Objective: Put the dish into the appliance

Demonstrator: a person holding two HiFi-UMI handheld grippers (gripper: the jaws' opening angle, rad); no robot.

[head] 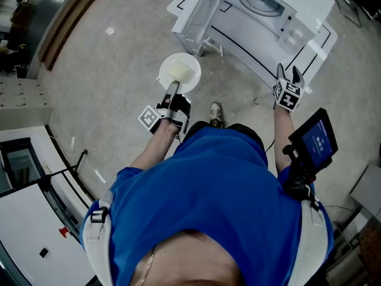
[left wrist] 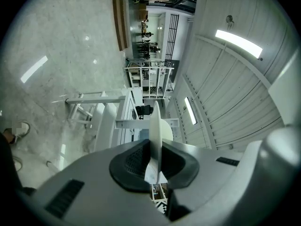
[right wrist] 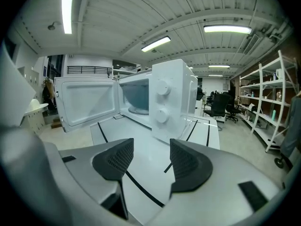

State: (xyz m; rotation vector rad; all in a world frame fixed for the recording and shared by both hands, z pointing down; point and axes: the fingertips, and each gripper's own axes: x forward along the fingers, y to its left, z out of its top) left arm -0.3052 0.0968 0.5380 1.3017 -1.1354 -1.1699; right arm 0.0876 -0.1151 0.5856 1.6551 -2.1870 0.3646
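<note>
Pale floor (head: 119,58) under dish (head: 180,71); left gripper view only: left tongs (left wrist: 154,161) pinch rim; right tongs (right wrist: 151,154) spread nr microwave (right wrist: 162,102).

White table (head: 256,55) marked with black lines, on pale speckled floor (head: 119,52). Shoe (head: 216,113) on that floor, near the table's edge. Small screen (head: 314,140) lit blue, at the right of the head view. Brown strip (head: 70,21) far left. In the right gripper view: shelves (right wrist: 277,98) at the right, black chair (right wrist: 218,108) beyond the table, long lamps (right wrist: 227,28) lit overhead.
</note>
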